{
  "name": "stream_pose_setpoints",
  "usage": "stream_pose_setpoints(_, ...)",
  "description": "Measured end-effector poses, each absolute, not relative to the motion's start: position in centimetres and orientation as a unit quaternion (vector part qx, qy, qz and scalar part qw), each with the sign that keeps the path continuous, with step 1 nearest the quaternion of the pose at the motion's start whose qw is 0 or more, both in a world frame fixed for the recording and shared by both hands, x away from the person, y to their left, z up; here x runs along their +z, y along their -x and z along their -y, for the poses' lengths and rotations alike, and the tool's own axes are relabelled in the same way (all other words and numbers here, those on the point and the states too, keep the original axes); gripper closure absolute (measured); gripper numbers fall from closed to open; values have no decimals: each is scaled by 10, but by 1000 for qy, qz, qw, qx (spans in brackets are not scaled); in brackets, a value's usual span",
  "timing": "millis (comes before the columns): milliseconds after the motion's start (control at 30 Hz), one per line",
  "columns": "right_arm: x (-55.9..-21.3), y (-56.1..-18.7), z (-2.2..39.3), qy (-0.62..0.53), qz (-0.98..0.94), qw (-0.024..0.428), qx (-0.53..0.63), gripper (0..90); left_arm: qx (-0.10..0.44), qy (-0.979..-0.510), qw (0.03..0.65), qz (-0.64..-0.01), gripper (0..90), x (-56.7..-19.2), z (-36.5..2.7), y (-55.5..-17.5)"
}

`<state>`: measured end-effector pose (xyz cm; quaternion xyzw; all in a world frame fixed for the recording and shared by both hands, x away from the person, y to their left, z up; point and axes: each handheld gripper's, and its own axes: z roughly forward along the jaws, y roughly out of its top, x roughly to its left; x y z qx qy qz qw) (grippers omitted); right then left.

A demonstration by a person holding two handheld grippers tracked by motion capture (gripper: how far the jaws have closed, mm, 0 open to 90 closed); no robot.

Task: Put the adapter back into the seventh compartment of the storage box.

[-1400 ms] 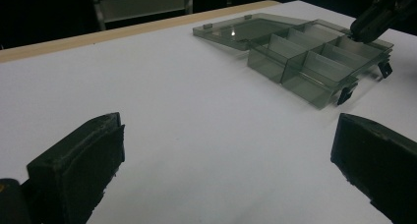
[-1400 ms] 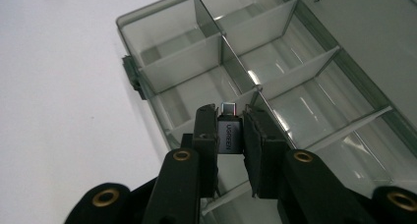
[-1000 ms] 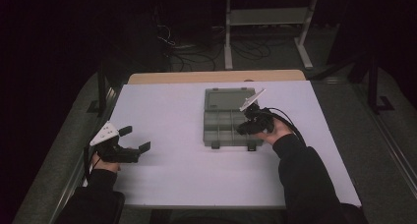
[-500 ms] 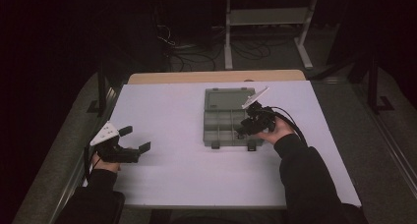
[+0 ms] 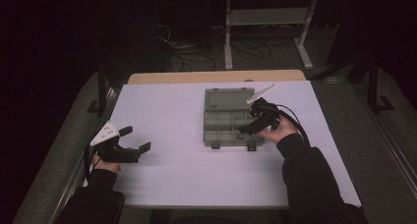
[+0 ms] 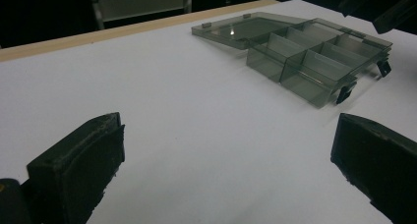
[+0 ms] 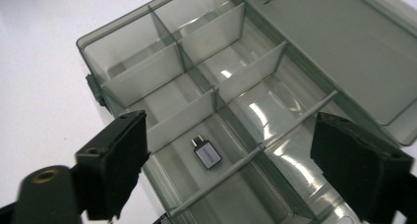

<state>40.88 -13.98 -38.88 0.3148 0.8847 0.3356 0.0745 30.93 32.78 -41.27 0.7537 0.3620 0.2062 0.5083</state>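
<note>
Smoke-grey translucent plastic forms the compartment box (image 7: pixel 236 86), seen close beneath the right gripper (image 7: pixel 231 170) in the right gripper view. The two black jaws of that gripper stand wide apart, having just been opening, and nothing is gripped between them. Between the jaws and below them, a small dark adapter (image 7: pixel 206 154) with a pale label is seen lying flat on the floor of one compartment, untouched by either jaw. That compartment is bounded by a thin divider on its lower right side and a taller divider wall on its upper left side. Further compartments, with no contents visible, are seen beyond it, and the hinged lid (image 7: pixel 339 47) lies folded back flat at the far side.

In the high view, the white table (image 5: pixel 172 175) is seen with the person's forearms entering from the bottom. The left gripper (image 5: pixel 136 139) is held low at the near left part of the table, well apart from the box; its jaws are spread and nothing is between them. In the left gripper view, bare white surface is seen between its jaws, with the box (image 6: pixel 314 62) farther off at upper right.

Farther in, the right gripper (image 5: pixel 246 128) is held over the right half of the box (image 5: pixel 226 121). A wooden strip (image 5: pixel 211 76) is seen along the far table edge.
</note>
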Motion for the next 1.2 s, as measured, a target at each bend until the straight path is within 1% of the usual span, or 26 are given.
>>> stream_pose_setpoints(67, -386, -407, 141, -317, -882, 78, 339, 118, 207, -754, 508, -362, 0, -413, -328, -309)
stream_pose_setpoints(133, -385, -406, 142, -320, -881, 81, 339, 56, 207, -754, 508, -362, 0, -413, -328, -309)
stream_pose_setpoints(267, -381, -403, 144, -323, -877, 91, 343, 0, 204, -753, 510, -361, 0, -413, -328, -309)
stream_pose_setpoints(800, -377, -389, 164, -335, -860, 107, 371, 0, 201, -755, 508, -364, 0, -413, -328, -310)
stream_pose_setpoints(1200, -380, -377, 181, -346, -848, 111, 387, 0, 201, -755, 507, -365, 0, -414, -328, -310)
